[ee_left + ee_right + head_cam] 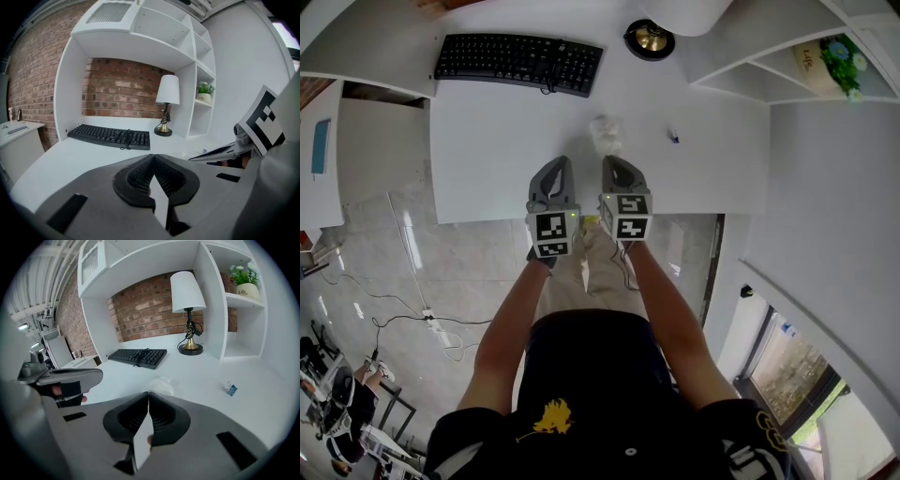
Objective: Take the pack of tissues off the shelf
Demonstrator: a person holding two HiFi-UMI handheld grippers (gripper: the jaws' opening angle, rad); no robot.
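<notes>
Right gripper [148, 394] is showing its jaws closed tip to tip, nothing between them. Left gripper [152, 158] is doing the same: jaws together, empty. The person is holding both side by side over the near edge of the desk [487, 141], pointing away from the body and tilted down. Tissue pack [605, 134] is lying on the desk just ahead of the right gripper's tips, not on the shelf. I cannot tell whether the tips are touching it. Small blue binder clip [674, 138] is lying to the pack's right, apart from it. Keyboard [518, 62] is sitting further back on the left. Lamp [650, 39] is standing at the back, beside the shelf unit [741, 75]. Potted plant [844, 58] is standing in a shelf compartment on the right.
</notes>
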